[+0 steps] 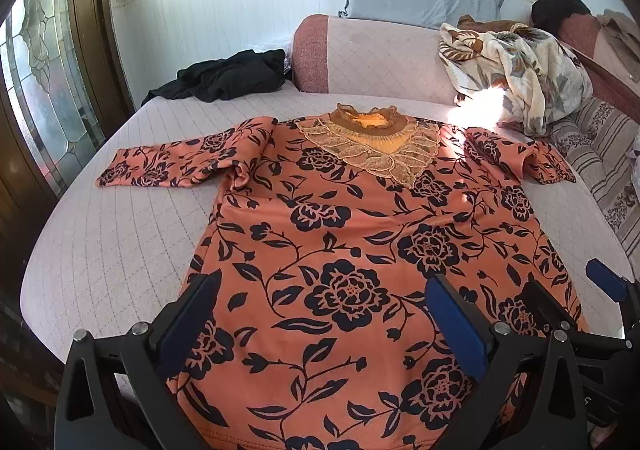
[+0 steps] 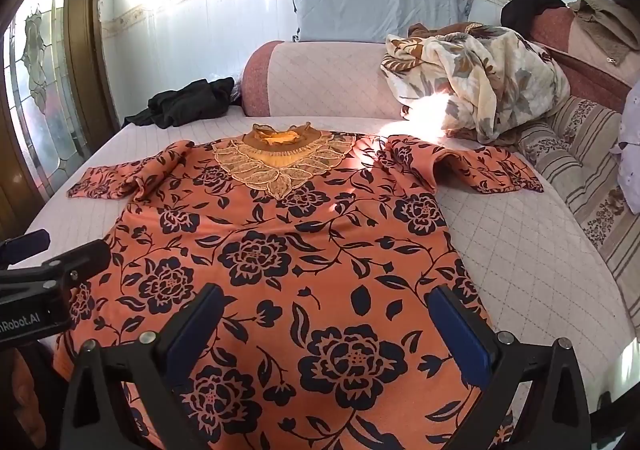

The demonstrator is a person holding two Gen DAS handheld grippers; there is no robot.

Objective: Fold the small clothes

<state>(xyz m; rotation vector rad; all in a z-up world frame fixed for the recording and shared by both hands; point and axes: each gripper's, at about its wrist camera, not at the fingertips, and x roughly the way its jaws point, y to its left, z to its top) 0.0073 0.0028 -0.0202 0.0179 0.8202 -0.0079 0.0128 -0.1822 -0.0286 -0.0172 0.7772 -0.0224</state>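
Orange floral top [image 1: 340, 250] lies flat, face up, on the bed [image 1: 120, 242], sleeves spread, unfolded. Left claw [image 1: 320, 314] and right claw [image 2: 324, 324] hover over hem, jaws wide, empty. Next, probably: grasp a side edge or sleeve, fold inward.

Open quilted bed [image 1: 100, 250] left of left tool [image 1: 320, 314]; more open bed right of right tool [image 2: 326, 318]. Ahead, bolster [image 1: 380, 58], black garment [image 1: 236, 76], floral bundle [image 2: 480, 82] block far edge.
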